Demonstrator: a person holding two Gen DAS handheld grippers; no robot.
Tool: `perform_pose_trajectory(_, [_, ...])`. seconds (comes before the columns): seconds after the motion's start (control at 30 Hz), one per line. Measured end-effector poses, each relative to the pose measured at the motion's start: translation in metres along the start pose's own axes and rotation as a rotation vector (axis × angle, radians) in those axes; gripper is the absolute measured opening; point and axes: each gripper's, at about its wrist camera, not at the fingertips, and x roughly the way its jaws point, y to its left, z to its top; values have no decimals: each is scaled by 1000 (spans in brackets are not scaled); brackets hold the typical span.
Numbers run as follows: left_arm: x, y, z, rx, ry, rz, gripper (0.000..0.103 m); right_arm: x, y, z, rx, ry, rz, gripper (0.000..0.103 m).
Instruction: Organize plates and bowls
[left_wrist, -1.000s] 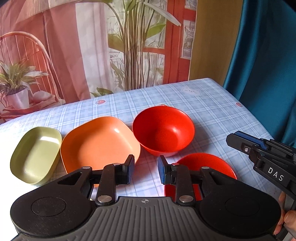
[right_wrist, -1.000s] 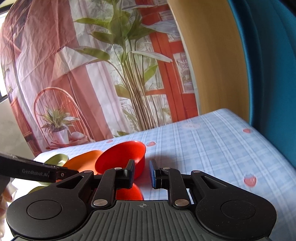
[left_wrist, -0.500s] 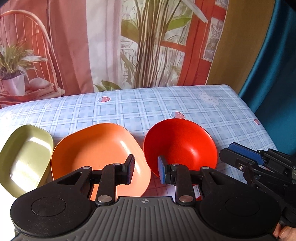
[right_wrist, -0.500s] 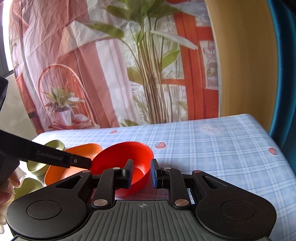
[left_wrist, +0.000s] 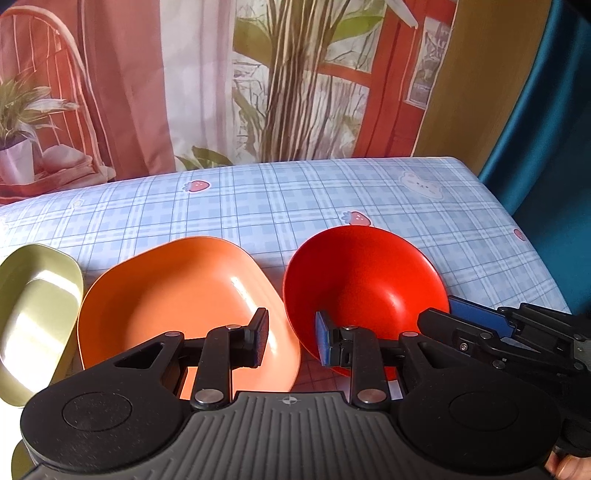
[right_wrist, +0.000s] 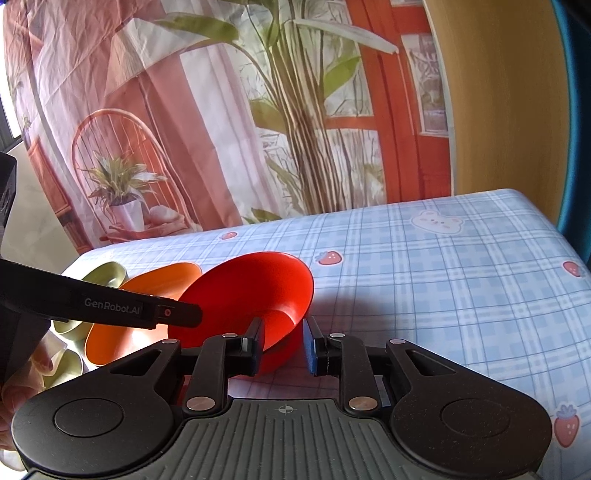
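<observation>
1. The right gripper (right_wrist: 282, 345) looks like the one doing the work here. Its jaws have just been opening a little and stand slightly apart, with the near rim of the glossy red round plastic bowl (right_wrist: 255, 291) sitting in the gap. The pads don't look pressed on it yet, so I'd call it open, not gripping.
2. To do this bit well, I'd slide one finger inside the bowl's wall and one outside before squeezing. That glossy plastic looks slippery, so take a good bite of the rim, not just the edge.
3. The left gripper (left_wrist: 291, 339) hovers with its jaws a bit apart and empty, above the gap between the red bowl (left_wrist: 364, 284) and the orange rounded-square plastic plate (left_wrist: 177, 295).
4. Watch the two grippers: they're close together over the bowl, so they could bump.
5. A pale green oblong plastic dish (left_wrist: 35, 314) sits just left of the orange plate, right beside it.
6. Everything sits on a light blue checked tablecloth with strawberry and bear prints (right_wrist: 443, 280).
7. Behind is a printed backdrop of plants and a red window (right_wrist: 295, 110), with a teal curtain (left_wrist: 554, 129) on the right.
</observation>
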Motion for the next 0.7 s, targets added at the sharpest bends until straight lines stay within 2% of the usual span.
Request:
perform_pose_trajectory(0.07, [-2, -2, -1, 14, -8, -12, 22, 0, 1, 0, -3, 0, -1, 22])
perform_pose_trajectory(0.2, [-10, -11, -1, 55, -33, 2, 23, -6, 4, 1, -18, -24, -15, 21])
perform_pose_trajectory(0.4, [-15, -9, -6, 34, -26, -7, 23, -11, 6, 0, -8, -30, -17, 19])
perform_pose_trajectory(0.7, [-56, -16, -9, 41, -90, -17, 23, -43, 23, 11, -41, -92, -35, 19])
